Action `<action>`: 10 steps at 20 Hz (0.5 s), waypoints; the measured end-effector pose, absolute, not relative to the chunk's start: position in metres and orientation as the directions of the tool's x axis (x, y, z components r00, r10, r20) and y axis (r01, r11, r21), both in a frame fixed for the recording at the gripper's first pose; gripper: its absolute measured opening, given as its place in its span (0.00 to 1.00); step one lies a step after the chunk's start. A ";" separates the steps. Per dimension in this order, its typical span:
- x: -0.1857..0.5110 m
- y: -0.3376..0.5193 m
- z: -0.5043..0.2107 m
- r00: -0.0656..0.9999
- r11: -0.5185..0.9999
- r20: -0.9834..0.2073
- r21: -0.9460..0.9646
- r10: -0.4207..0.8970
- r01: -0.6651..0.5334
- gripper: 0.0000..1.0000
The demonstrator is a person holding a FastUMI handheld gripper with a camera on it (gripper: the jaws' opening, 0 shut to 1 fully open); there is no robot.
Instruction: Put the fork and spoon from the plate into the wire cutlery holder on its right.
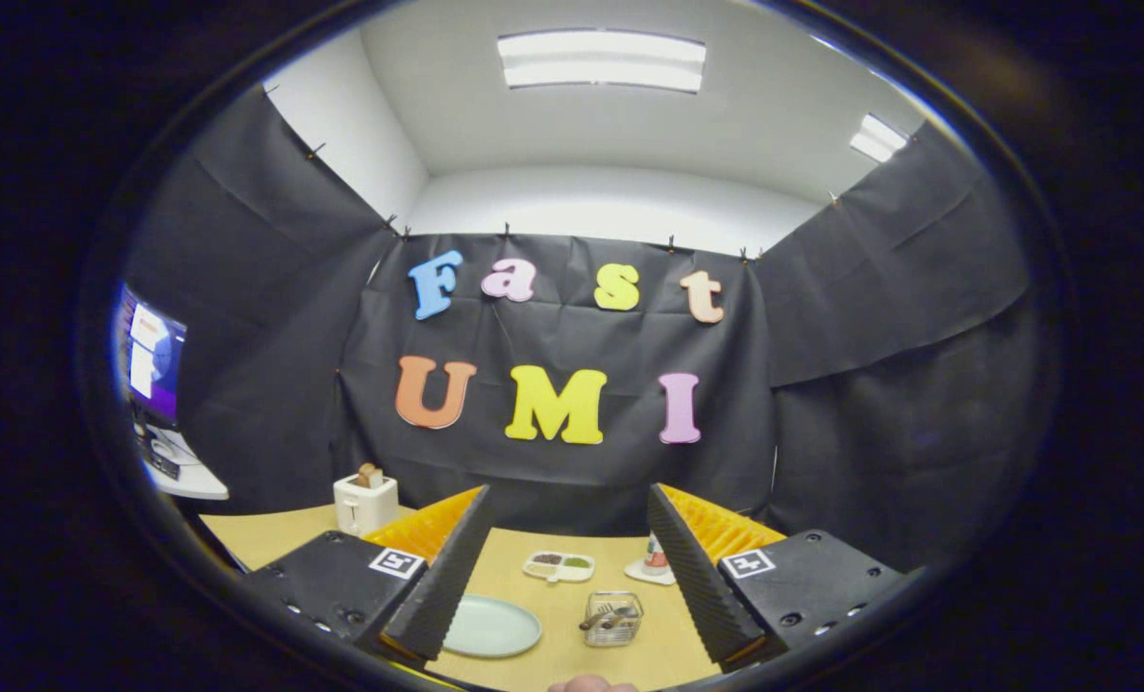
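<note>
My gripper is open and held well above the wooden table, with nothing between its fingers. Below and between the fingers, a pale green plate lies bare next to the left finger. To the plate's right stands the small wire cutlery holder. The fork and spoon rest inside it, leaning across the basket; I cannot tell them apart at this size.
A white divided dish with dark and green contents sits beyond the holder. A small jar on a white coaster stands by the right finger. A white toaster stands at the far left, a monitor further left. A fingertip shows at the near edge.
</note>
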State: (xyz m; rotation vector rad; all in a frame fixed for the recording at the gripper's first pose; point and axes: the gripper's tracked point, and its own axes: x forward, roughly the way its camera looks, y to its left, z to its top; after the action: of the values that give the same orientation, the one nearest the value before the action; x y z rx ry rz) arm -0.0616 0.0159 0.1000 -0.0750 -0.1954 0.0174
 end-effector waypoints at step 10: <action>-0.059 0.008 0.106 0.981 0.999 0.192 -0.017 -0.034 0.038 0.95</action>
State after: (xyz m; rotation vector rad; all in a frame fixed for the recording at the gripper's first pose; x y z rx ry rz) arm -0.0587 0.0082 0.1057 -0.0207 -0.1931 -0.0363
